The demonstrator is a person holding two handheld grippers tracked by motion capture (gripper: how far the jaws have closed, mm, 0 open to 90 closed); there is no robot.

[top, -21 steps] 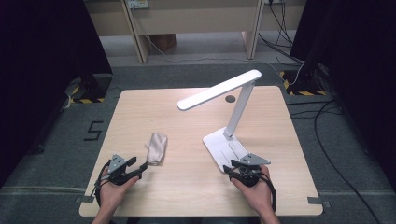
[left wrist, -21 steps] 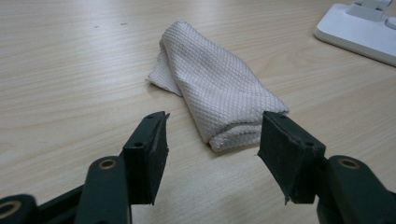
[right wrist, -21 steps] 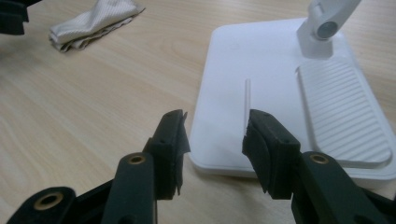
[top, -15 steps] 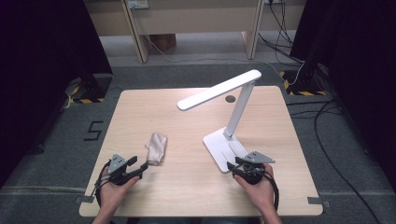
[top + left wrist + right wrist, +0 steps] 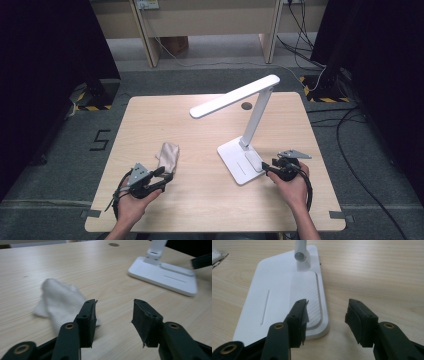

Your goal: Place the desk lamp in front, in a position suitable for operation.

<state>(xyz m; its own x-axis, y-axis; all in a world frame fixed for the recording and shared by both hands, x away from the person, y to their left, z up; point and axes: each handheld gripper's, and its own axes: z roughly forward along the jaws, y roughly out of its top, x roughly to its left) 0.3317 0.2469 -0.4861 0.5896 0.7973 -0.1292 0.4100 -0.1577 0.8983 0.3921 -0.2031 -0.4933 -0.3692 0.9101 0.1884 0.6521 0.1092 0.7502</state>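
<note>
White plastic marks the desk lamp [image 5: 250, 130] whose base [image 5: 284, 297] sits just ahead of the right gripper [image 5: 325, 315], one jaw over the base's near corner, the other over bare wood; its jaws stand apart with nothing pressed between them. The left gripper [image 5: 113, 316] also has its jaws apart, the crumpled pale cloth [image 5: 58, 302] lying just beyond and beside one jaw, not clamped. Judging from this, the work has barely begun: neither cloth nor lamp is gripped, and picking up the cloth and bracing or wiping the lamp remain. Against the earlier frames, both hands sit in much the same places on the wooden table [image 5: 200, 210], lamp and cloth unmoved.
</note>
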